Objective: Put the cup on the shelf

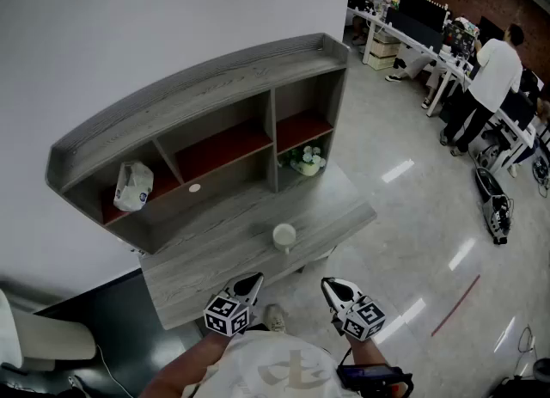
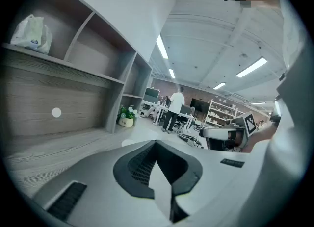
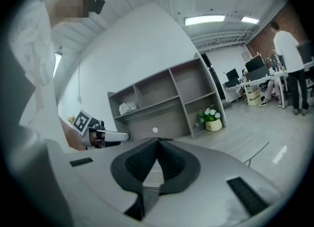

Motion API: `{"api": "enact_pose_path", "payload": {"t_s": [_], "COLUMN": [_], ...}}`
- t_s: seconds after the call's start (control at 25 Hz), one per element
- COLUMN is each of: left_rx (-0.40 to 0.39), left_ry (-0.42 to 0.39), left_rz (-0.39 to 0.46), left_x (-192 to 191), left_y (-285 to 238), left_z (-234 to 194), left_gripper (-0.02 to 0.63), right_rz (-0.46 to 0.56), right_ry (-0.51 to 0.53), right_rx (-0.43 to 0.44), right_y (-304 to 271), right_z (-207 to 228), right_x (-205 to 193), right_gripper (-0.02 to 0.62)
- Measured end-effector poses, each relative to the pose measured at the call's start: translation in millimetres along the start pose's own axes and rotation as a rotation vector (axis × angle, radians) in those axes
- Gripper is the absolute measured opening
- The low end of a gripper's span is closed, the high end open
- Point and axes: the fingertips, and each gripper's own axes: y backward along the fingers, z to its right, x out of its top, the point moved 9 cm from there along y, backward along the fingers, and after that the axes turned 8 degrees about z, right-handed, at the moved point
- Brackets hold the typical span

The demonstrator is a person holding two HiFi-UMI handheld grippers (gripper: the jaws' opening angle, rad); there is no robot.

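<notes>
**Sitting loose on the desk, cup lies ahead of two clenched tongs**

Sitting upright on the grey wooden desk (image 1: 215,259), the white cup (image 1: 284,235) lies ahead of both tongs and between their lines, a little nearer the left one. It is apart from each, and nothing grips or touches it.

The left tongs (image 1: 255,278) point toward the desk's near edge. Their own view shows the dark pads drawn together at the tip with nothing between them. The right tongs (image 1: 329,284), just beside them, are clenched the same way, pad against pad and empty. Each carries its cube of square markers behind the jaws, close to the person's hands.

Beyond the cup, farther ahead of the tongs, the shelf (image 1: 215,87) rises from the back of the desk. It is grey, with a curved top board and open compartments.

- A white bag (image 1: 133,186) lies in the upper compartment ahead and to the left of the left tongs.
- A small pot of flowers (image 1: 307,160) stands in the lower compartment ahead of the right tongs.
- A small white disc (image 1: 194,187) marks the back panel, ahead and left of the cup.

Far off to the right of the right tongs, across the shiny floor (image 1: 412,216), people (image 1: 494,70) are at long white tables with monitors.
</notes>
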Motion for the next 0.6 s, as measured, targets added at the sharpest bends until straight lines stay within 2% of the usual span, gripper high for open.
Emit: {"api": "enact_pose_path", "payload": {"t_s": [0.24, 0.6], "left_rx": [-0.014, -0.007], "left_ry": [-0.008, -0.010], "left_rz": [0.033, 0.028], "left_x": [2.3, -10.2], "left_y": [10.1, 30.0], "left_z": [17.8, 36.5], "left_gripper": [0.002, 0.002], "right_rz": [0.007, 0.016], "right_ry": [0.012, 0.006], "right_rx": [-0.005, -0.022], "right_y": [18.6, 36.9], "right_z": [-11.7, -23.2], "right_x": [3.7, -1.8], "right_gripper": [0.002, 0.003]}}
